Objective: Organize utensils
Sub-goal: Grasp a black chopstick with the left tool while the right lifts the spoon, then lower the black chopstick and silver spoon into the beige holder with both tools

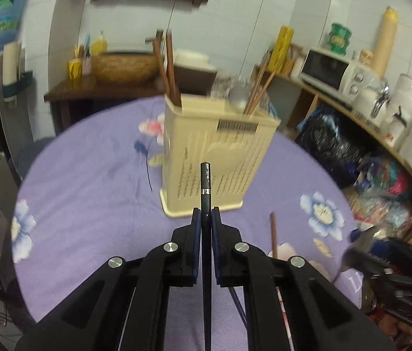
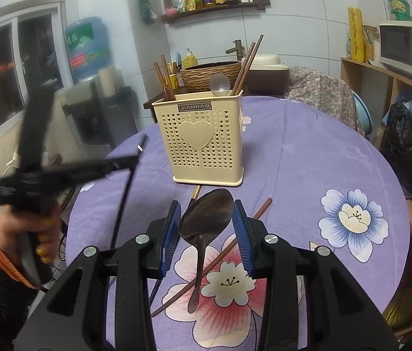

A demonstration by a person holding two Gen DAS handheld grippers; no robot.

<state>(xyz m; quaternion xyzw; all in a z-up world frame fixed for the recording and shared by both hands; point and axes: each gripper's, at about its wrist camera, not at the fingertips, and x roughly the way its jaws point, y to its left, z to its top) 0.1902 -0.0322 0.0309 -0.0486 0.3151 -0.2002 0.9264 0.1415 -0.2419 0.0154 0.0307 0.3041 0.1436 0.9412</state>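
The left gripper [image 2: 124, 162] smears with motion blur; the black chopstick [image 1: 206, 193] runs off the near edge; holder [image 1: 217, 158] interior stays hidden.

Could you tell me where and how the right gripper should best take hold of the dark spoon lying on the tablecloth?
Probably at the neck, where the bowl narrows into the handle. The dark spoon lies flat, handle toward the camera, between the open fingers of the right gripper. Come from above, closing across the thin handle, clear of the brown chopstick beneath.
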